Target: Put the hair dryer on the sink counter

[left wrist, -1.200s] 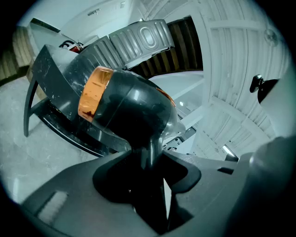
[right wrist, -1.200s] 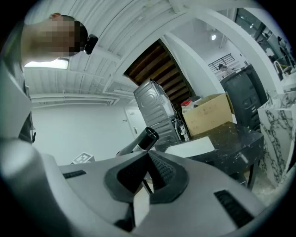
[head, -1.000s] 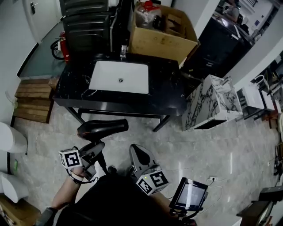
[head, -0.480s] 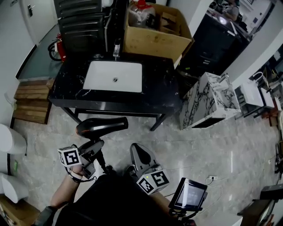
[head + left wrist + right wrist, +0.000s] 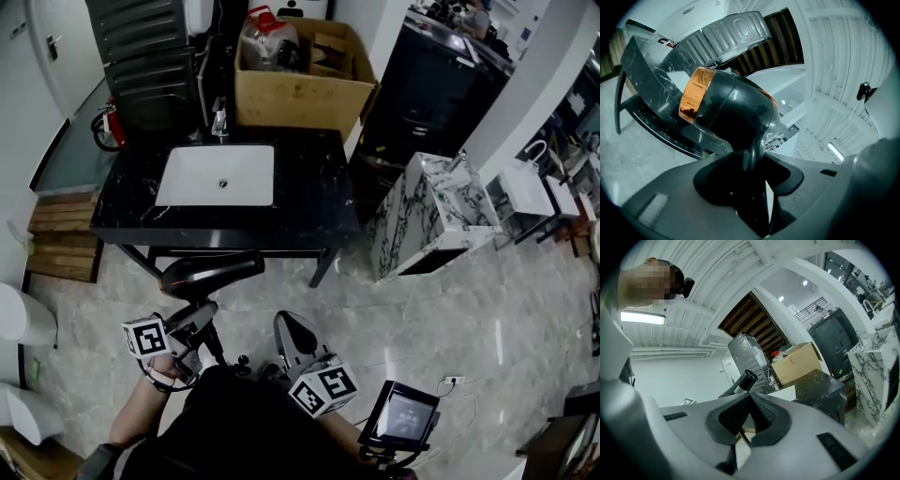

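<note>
No text, label, brand or number could be read in any view. Only black-and-white square marker patterns, bearing no letters or digits, were seen on the white cube (image 5: pixel 148 337) of the left gripper (image 5: pixel 208 311) and on the white cube (image 5: pixel 323 389) of the right gripper (image 5: pixel 289 323)
</note>
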A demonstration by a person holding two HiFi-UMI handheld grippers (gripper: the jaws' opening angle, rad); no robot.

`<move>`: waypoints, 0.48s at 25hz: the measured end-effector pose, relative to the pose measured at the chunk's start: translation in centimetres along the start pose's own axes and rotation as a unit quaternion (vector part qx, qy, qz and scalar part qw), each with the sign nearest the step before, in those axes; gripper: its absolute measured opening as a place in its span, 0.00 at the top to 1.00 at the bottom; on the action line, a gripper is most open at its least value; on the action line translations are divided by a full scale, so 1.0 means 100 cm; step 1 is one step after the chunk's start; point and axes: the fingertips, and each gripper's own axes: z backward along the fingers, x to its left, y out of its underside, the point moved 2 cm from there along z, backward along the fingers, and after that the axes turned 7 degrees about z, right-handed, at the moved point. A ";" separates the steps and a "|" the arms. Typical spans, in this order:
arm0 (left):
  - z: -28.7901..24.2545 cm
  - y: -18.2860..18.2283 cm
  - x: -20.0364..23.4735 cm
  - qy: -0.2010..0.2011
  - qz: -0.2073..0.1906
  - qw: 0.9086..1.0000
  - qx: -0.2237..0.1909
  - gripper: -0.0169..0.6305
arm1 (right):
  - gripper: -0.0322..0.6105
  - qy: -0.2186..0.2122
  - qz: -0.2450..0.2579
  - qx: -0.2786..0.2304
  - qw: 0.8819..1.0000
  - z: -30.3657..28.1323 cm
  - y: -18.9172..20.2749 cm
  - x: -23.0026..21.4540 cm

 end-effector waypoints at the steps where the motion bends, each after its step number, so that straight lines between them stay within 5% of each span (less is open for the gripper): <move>1: -0.003 0.003 -0.002 0.003 0.001 1.000 0.001 0.71 | 0.96 0.001 -0.002 0.000 1.000 0.003 0.000 -0.004; 12: -0.040 0.006 -0.011 0.009 -0.011 0.999 0.033 0.71 | 0.96 0.018 -0.021 -0.009 1.000 0.007 -0.002 -0.036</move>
